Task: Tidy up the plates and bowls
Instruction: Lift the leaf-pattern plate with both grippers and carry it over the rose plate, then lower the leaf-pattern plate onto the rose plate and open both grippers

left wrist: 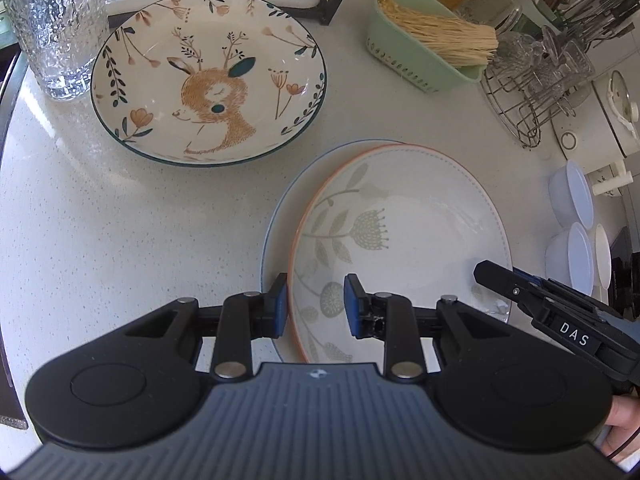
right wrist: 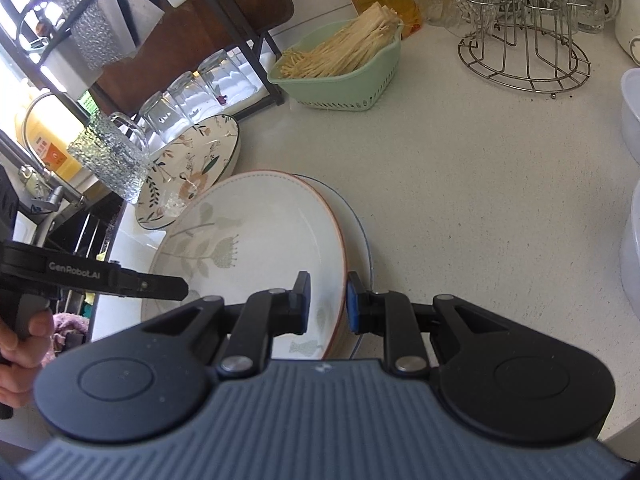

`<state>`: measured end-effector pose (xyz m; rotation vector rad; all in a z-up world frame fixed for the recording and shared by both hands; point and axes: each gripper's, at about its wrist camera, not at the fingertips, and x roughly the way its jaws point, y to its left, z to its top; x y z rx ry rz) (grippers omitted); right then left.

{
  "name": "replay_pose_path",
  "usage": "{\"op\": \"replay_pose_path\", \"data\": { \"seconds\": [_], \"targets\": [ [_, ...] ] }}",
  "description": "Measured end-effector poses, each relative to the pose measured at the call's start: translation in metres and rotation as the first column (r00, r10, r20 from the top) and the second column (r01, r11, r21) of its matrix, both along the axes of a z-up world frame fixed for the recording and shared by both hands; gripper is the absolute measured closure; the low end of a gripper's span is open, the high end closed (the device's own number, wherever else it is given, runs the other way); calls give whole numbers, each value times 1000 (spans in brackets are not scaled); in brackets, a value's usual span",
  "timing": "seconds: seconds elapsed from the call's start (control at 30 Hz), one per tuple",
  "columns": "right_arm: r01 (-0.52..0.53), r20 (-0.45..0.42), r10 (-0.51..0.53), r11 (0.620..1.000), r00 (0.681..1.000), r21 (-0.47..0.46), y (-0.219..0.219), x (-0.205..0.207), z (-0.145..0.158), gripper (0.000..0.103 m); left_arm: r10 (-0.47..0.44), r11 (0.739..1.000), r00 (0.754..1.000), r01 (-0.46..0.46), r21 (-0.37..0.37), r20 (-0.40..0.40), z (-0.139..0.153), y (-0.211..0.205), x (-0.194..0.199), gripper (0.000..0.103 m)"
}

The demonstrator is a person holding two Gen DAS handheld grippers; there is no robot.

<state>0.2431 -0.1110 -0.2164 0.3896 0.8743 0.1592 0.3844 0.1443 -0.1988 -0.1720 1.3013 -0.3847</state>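
left gripper – clamped on near rim of orange-rimmed plate | right gripper – clamped on the same plate's opposite rim | plate sits atop blue-rimmed plate, slightly offset | deer plate lies apart on counter, unstacked | white bowls off to the side | progress: two plates stacked, rest apparently pending

Left gripper straddling near rim of orange-rimmed white leaf-patterned plate, that plate stacked on blue-rimmed white plate, deer-painted round bowl beyond, textured clear glass tumbler far left, right gripper over plate's right edge, speckled white counter.
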Motion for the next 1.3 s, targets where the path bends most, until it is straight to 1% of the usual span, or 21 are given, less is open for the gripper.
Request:
{"op": "replay_pose_path", "data": {
  "seconds": [0.13,0.2,0.37,0.57,0.7,0.77,0.87,0.93,1.03,1.17,1.3],
  "targets": [
    [10,2,-10,1000,1000,-9,1,2,-1,81,25,1000,999,-25,0,-20,1,1,2,71],
    [5,0,-5,1000,1000,-12,2,2,-1,81,62,998,997,-63,-11,-41,1,4,4,71],
    [10,-6,-10,1000,1000,-14,4,4,-3,81,120,993,991,-121,-11,-60,6,7,6,70],
    [8,-34,-9,1000,999,-23,9,11,-6,82,140,990,989,-139,23,-39,18,6,6,70],
    [8,-36,-9,1000,999,-28,10,12,-7,82,151,988,988,-150,37,-31,22,10,5,70],
    [7,-29,-8,999,1000,-51,13,12,-5,82,146,989,989,-146,25,-28,26,11,3,70],
    [11,-34,-14,996,999,-87,19,16,-4,82,141,990,990,-141,12,-5,33,11,-4,70],
    [6,-31,-10,993,999,-118,23,17,-2,82,137,990,990,-137,22,20,37,8,-9,70],
    [11,-31,-15,992,999,-126,24,17,-2,82,120,992,992,-121,35,50,41,4,-15,70],
    [9,5,-8,986,1000,-167,26,14,6,82,95,994,991,-100,49,99,49,-2,-26,70],
    [9,46,-1,987,999,-163,21,10,15,82,86,995,986,-92,36,143,61,-9,-37,70]
  ]
}}
